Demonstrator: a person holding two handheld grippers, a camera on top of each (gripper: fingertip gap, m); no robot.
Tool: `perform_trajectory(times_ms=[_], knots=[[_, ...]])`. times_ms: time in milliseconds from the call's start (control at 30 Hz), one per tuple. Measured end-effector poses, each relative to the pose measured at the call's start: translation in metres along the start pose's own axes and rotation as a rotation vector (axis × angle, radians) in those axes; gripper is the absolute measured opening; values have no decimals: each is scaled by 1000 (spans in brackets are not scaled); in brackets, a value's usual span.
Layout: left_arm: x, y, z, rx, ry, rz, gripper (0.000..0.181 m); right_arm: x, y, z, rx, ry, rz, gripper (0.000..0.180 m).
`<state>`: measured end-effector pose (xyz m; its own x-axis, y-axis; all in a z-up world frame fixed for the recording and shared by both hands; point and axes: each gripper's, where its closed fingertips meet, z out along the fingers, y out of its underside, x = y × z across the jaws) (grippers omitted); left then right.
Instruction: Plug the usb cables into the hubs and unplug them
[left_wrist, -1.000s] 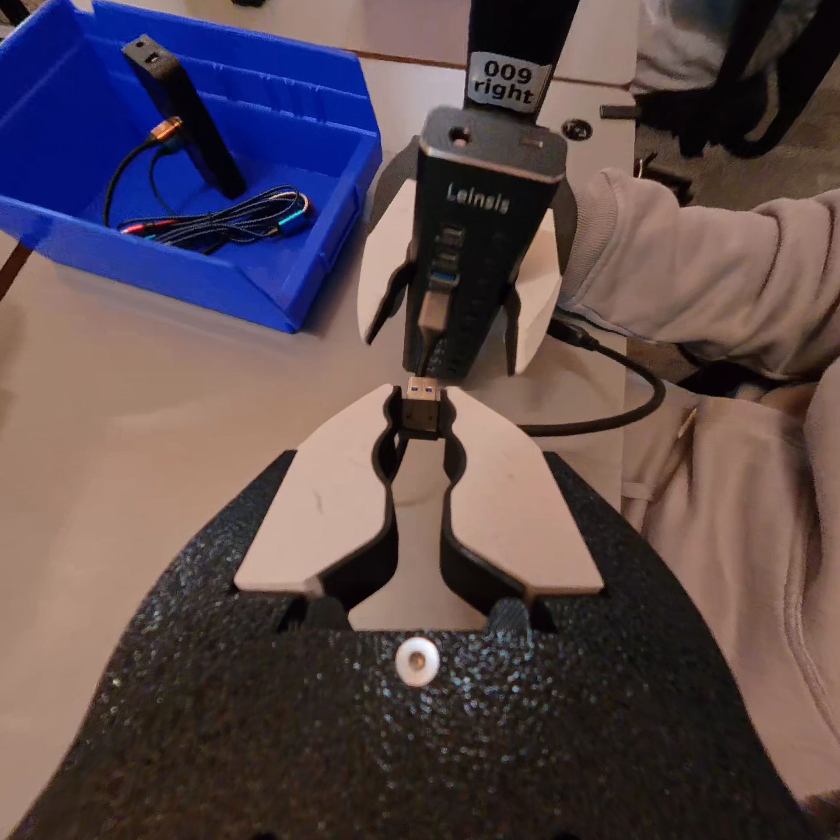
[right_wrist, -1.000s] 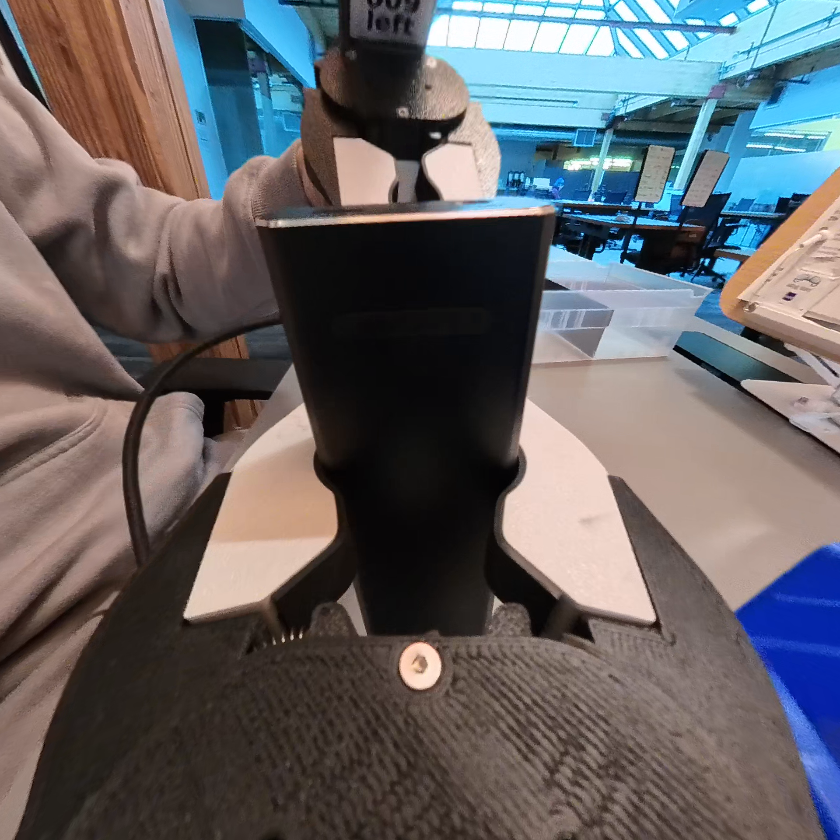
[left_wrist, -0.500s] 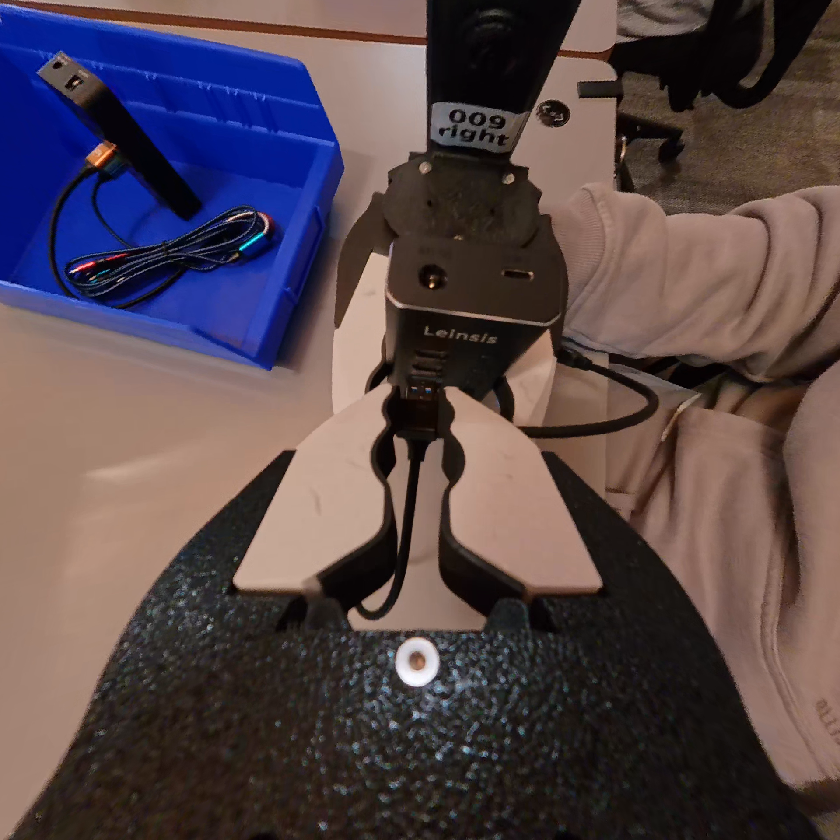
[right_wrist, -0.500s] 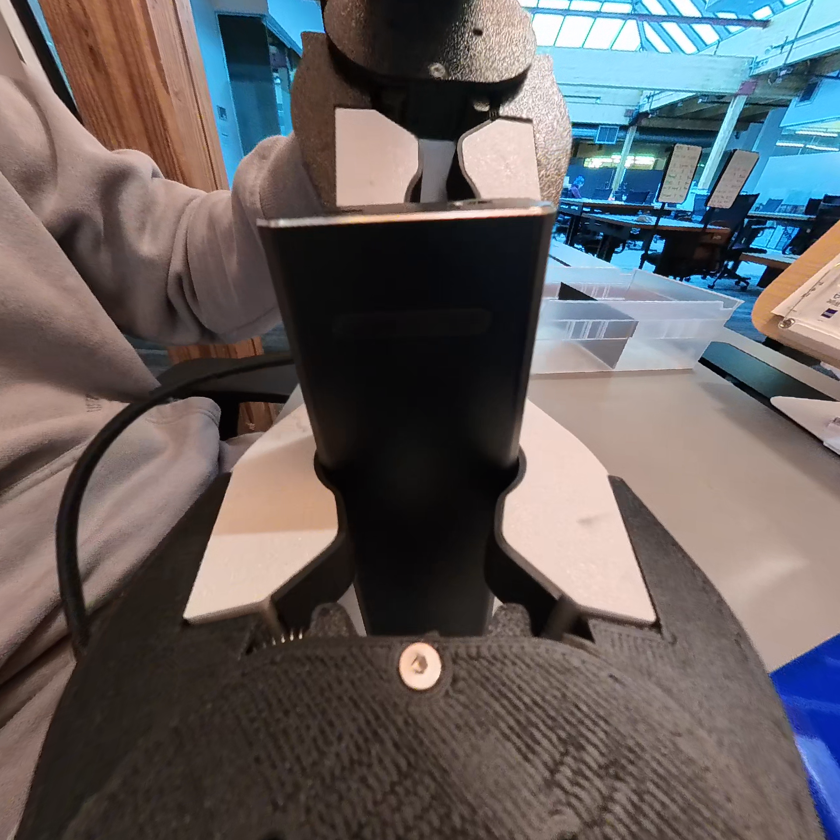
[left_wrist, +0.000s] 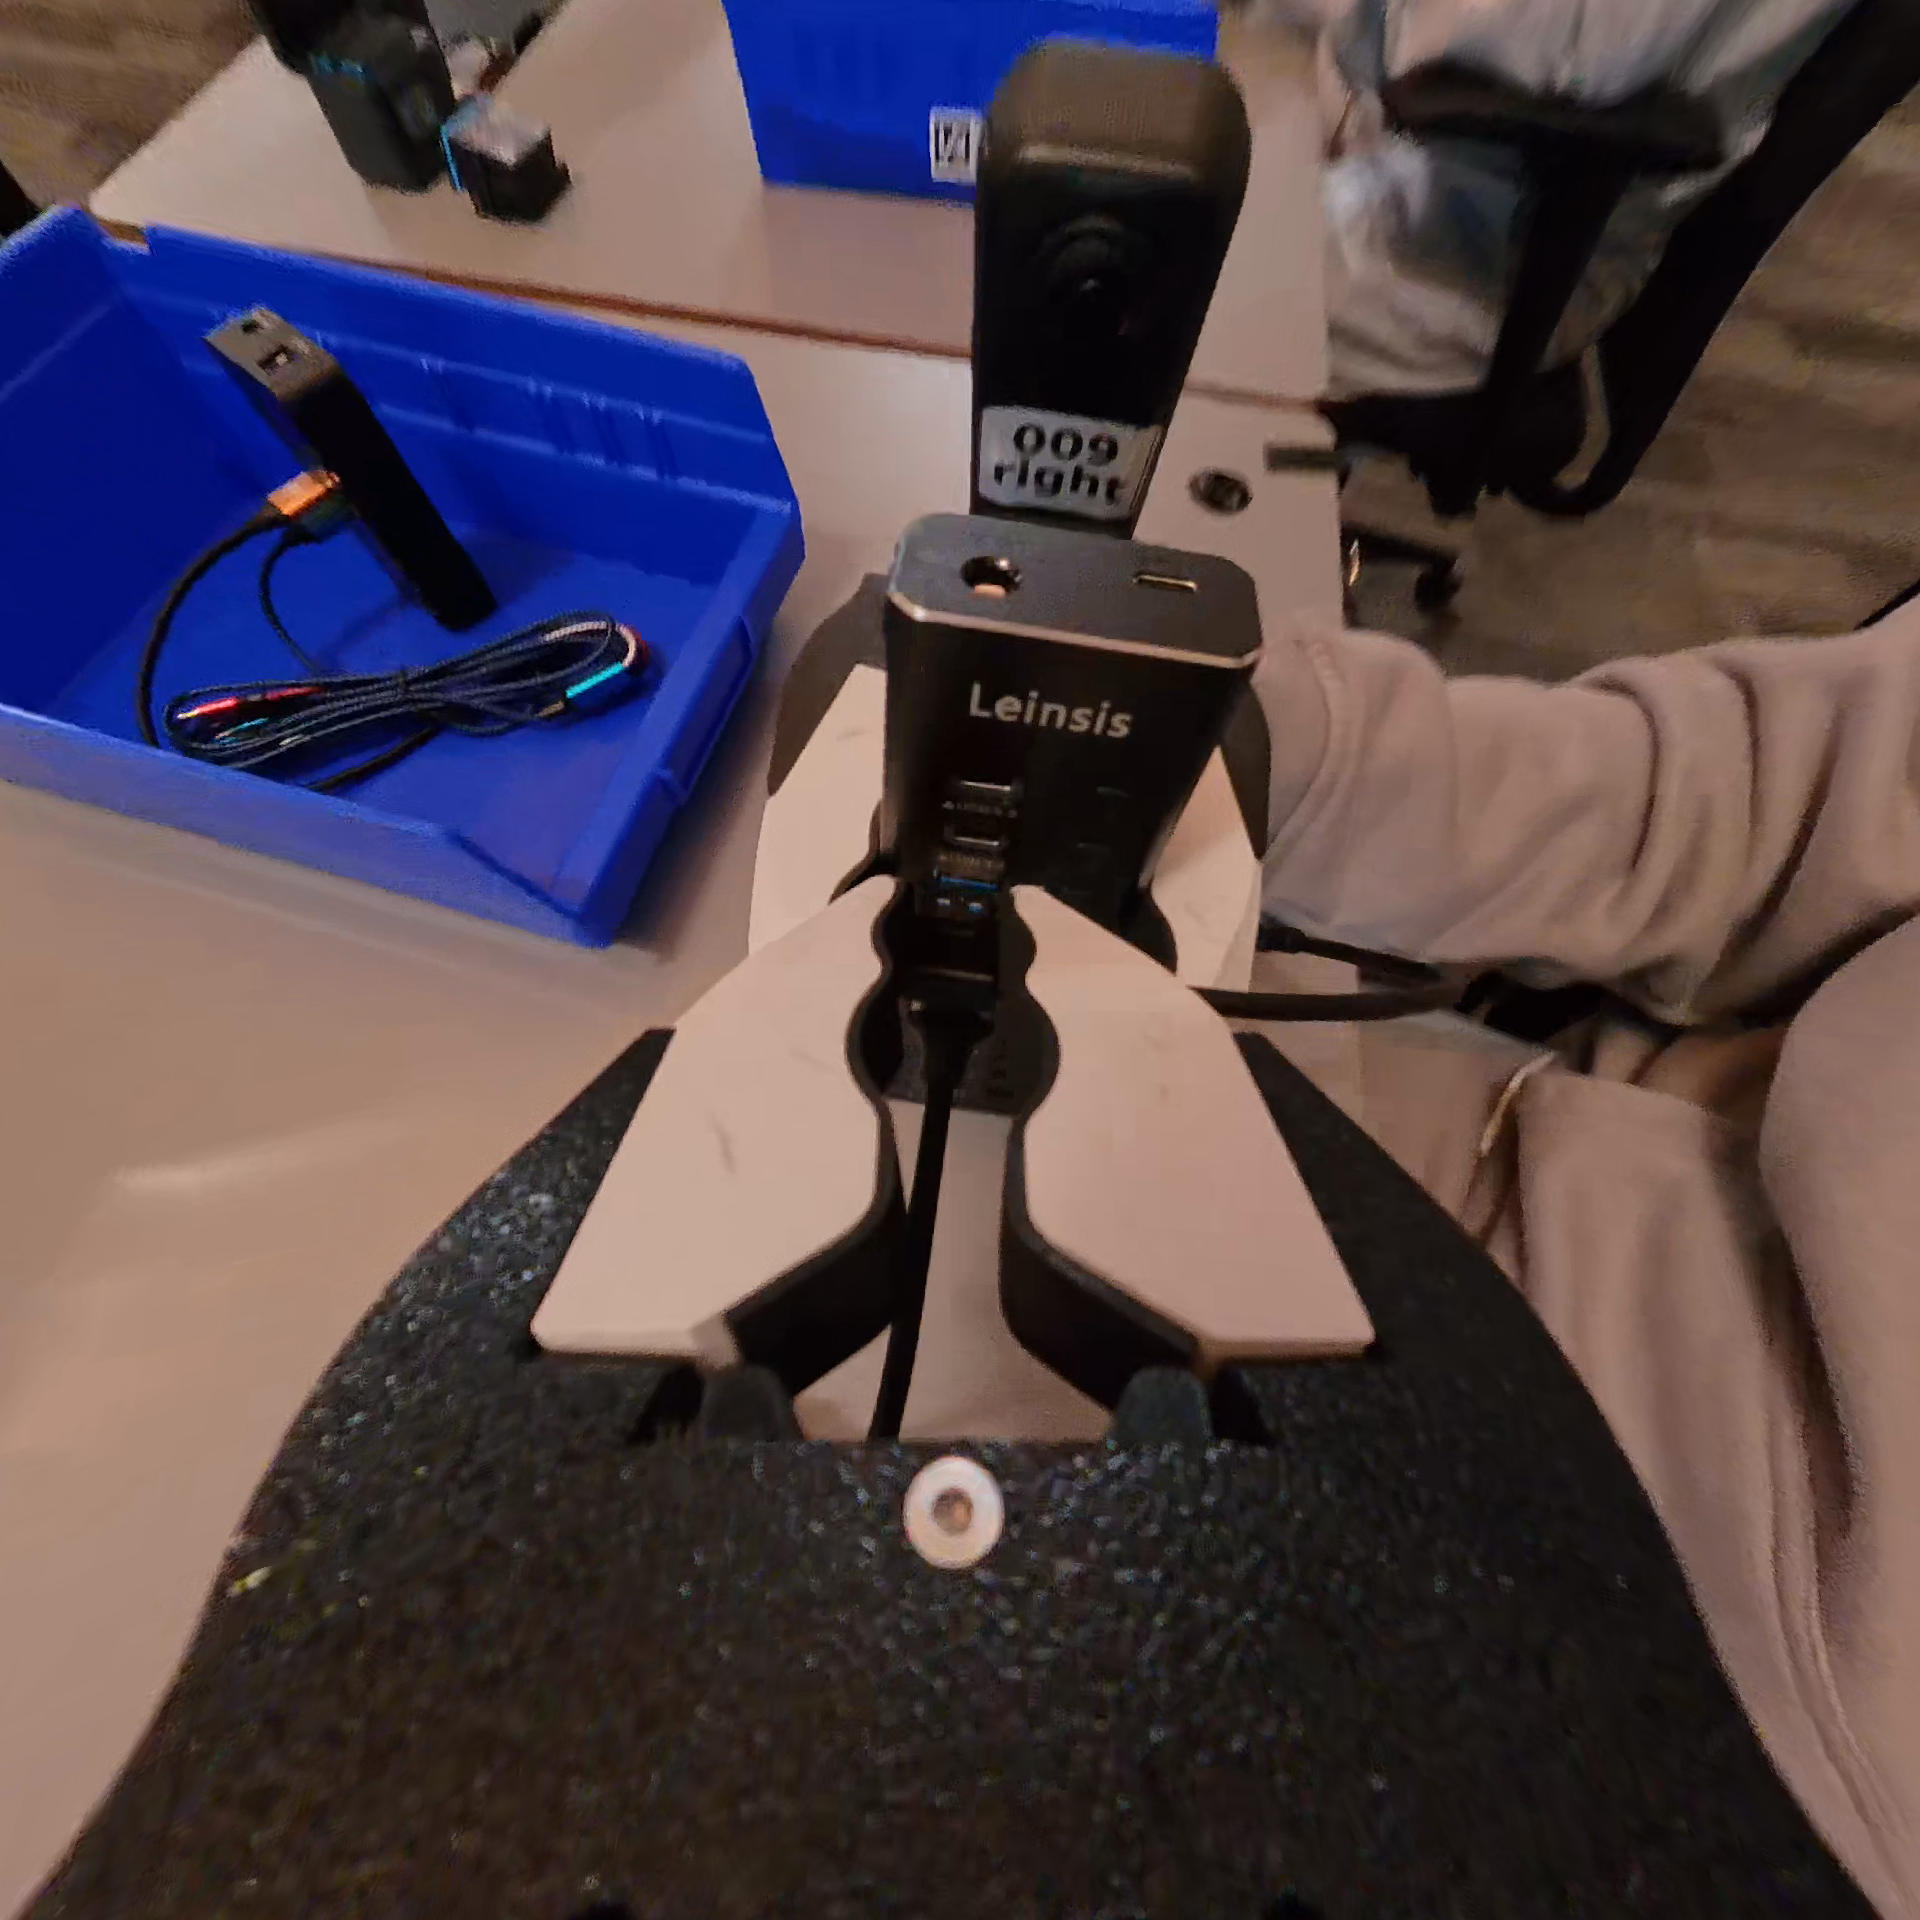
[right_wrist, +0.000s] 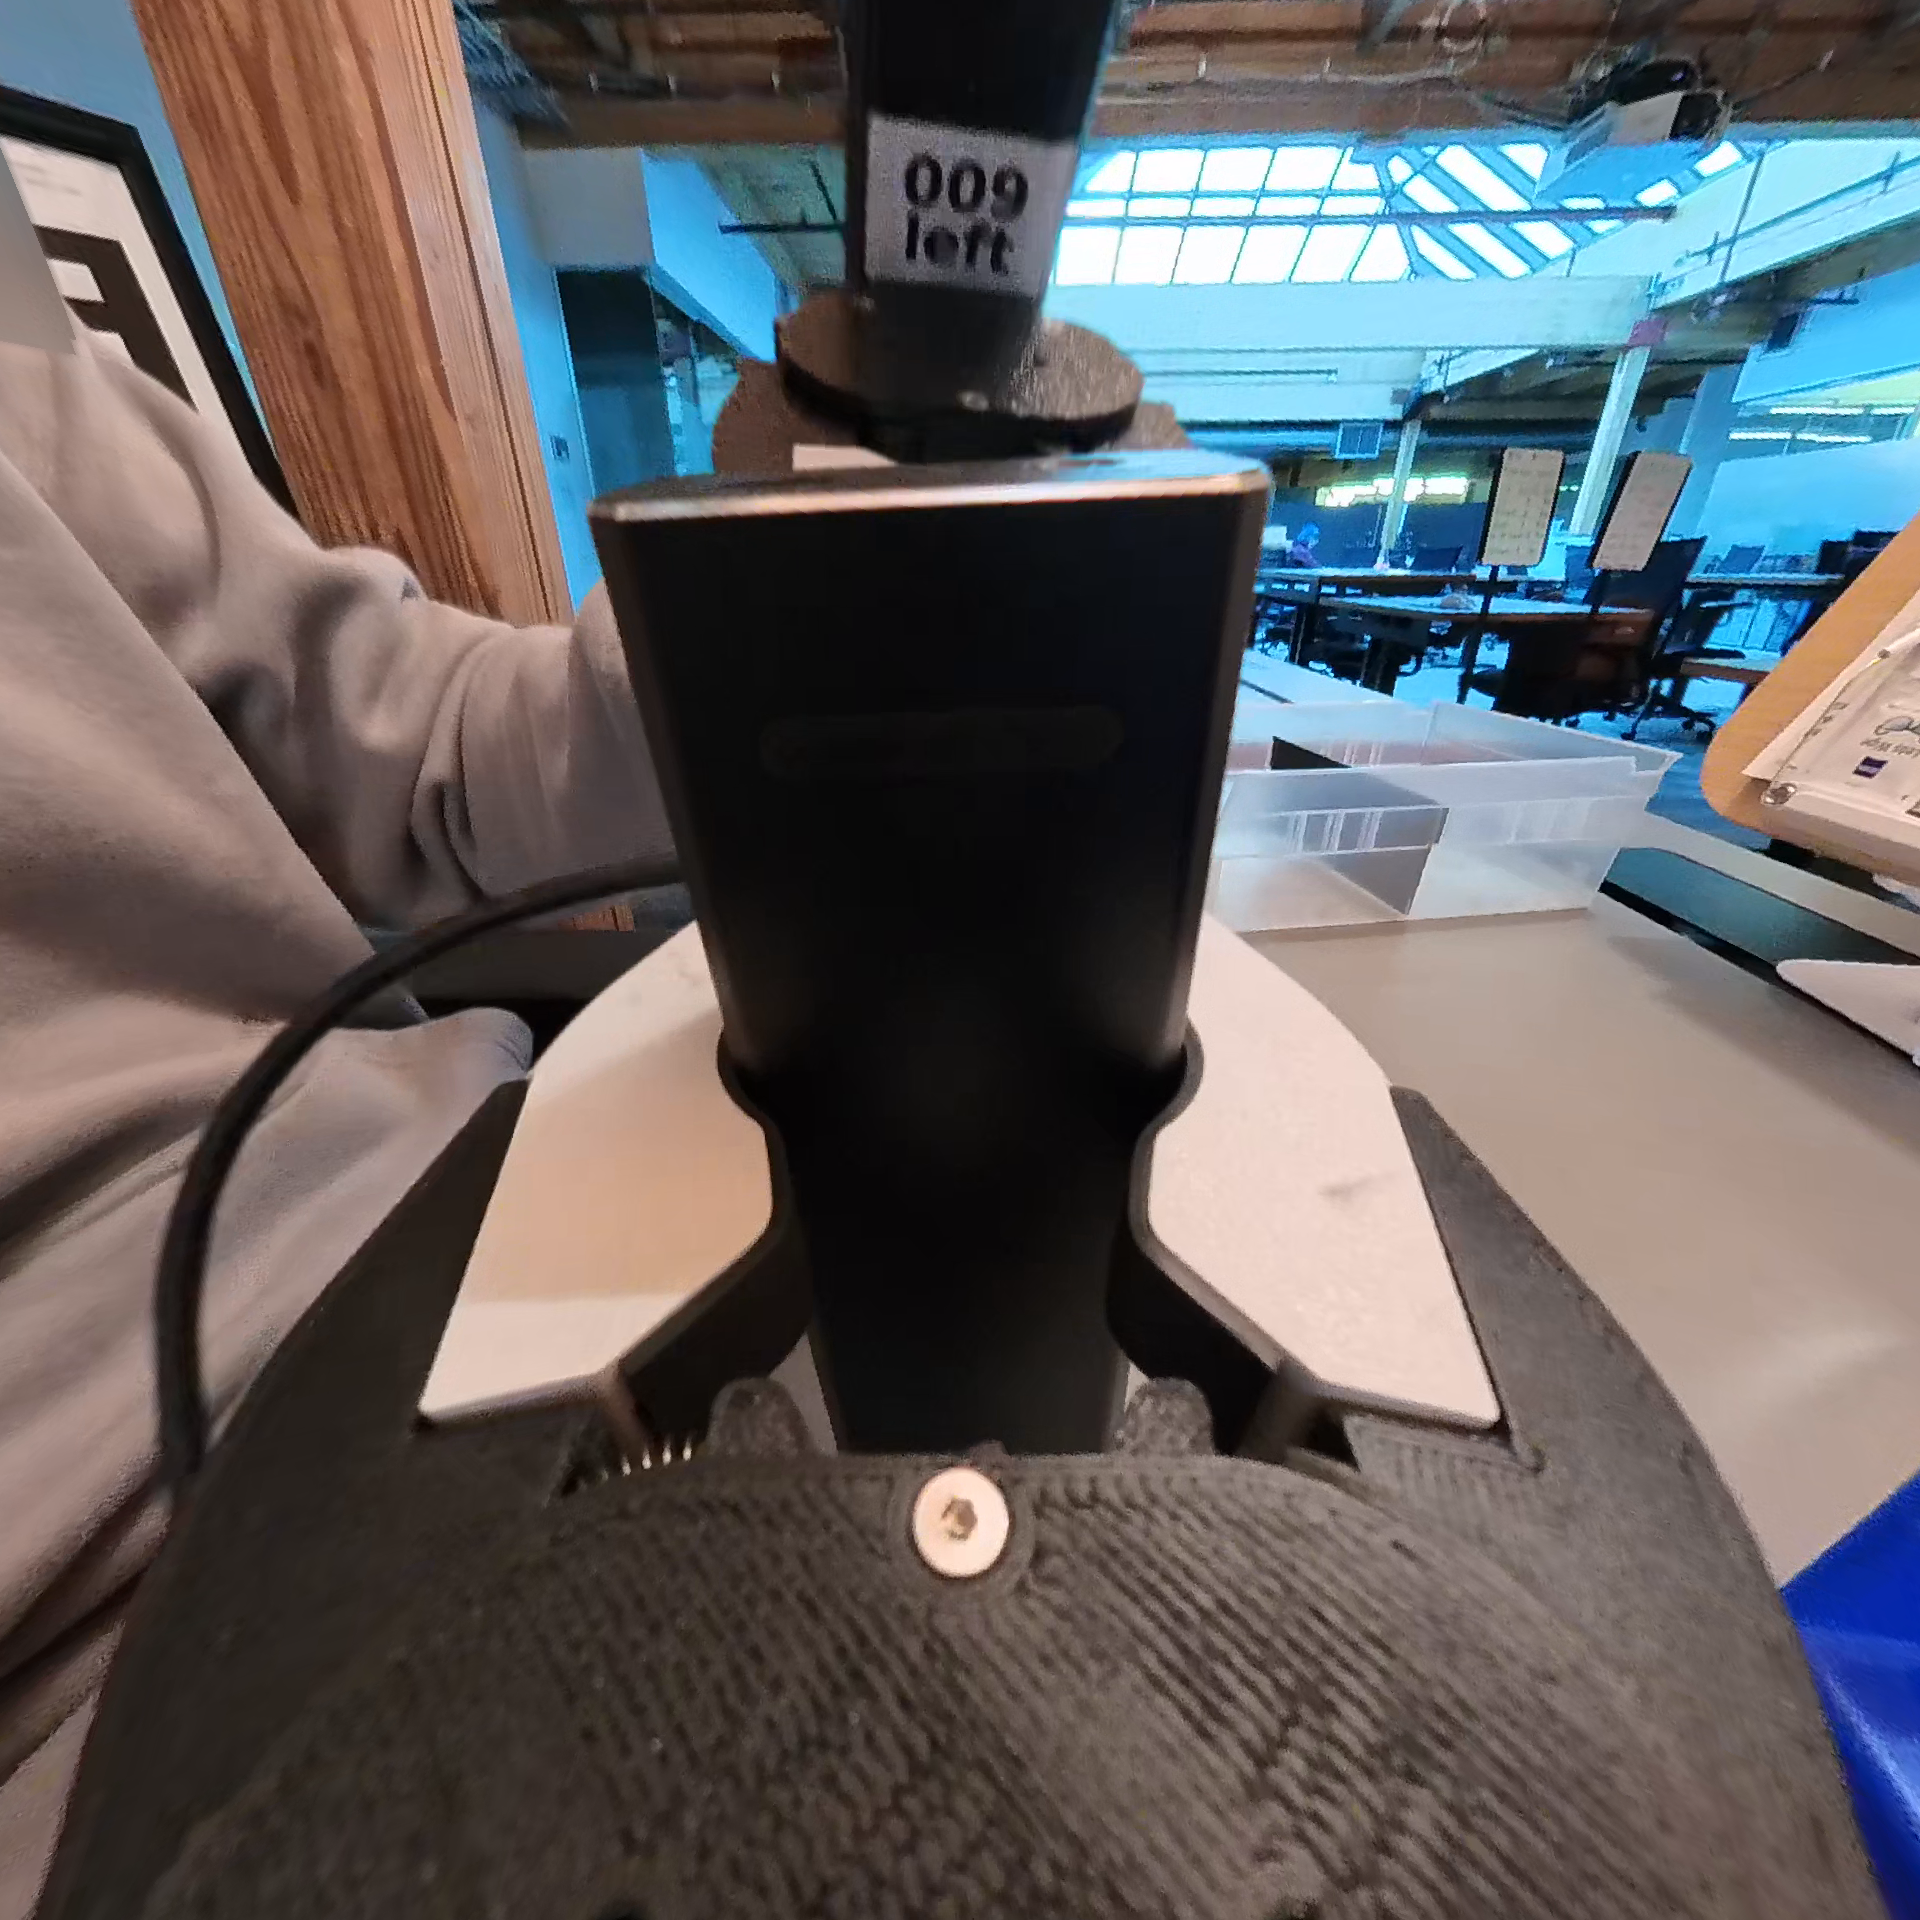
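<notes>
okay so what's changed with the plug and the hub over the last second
A second ago the left gripper held the USB plug just short of the hub. It has since pushed forward, and the plug now sits at a port on the hub's face; full seating can't be confirmed. Unchanged: the right gripper is still shut on the hub, and the second hub and cables remain in the blue bin.

Black hub (left_wrist: 1070, 717), black cable (left_wrist: 920, 1195), blue bin (left_wrist: 582, 831), grey-white fingers (left_wrist: 769, 1143), grey sleeve (left_wrist: 1558, 821).
</notes>
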<state>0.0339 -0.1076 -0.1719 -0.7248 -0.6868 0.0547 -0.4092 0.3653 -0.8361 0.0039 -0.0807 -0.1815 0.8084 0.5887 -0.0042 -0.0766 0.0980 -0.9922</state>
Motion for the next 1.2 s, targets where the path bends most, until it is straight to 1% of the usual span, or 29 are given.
perform_trajectory(times_ms=[133,333,367,533,567,600,667,800,900,967,1000,1067,1200], knots=[[2,-5,-1,137,45,-62,15,-1,-2,0,15,-4,5,73],[5,-8,1,231,22,-20,14,-1,-4,1,32,-10,21,73],[12,-10,2,248,42,13,0,-1,-3,1,35,-16,26,73],[5,-18,0,271,-105,103,0,0,-12,1,75,0,7,73],[3,-21,-2,286,-117,103,4,0,-10,1,56,8,-4,73],[2,-23,-6,301,-122,90,13,1,-8,1,42,16,-16,73],[-1,-24,-15,319,-114,65,18,1,-7,-1,33,23,-21,73],[-11,-8,-28,254,-164,61,20,2,-8,-3,45,20,-16,73],[-4,3,-25,199,-142,96,23,1,-4,0,25,13,-17,73],[-3,5,-23,182,-156,123,22,0,-3,3,18,6,-18,73],[-3,6,-22,177,-167,137,18,-1,-3,4,15,4,-20,73],[-2,6,-21,170,-183,164,3,-1,-2,5,3,7,-27,73],[4,5,-22,184,-168,165,0,-1,-3,5,6,8,-28,73]])
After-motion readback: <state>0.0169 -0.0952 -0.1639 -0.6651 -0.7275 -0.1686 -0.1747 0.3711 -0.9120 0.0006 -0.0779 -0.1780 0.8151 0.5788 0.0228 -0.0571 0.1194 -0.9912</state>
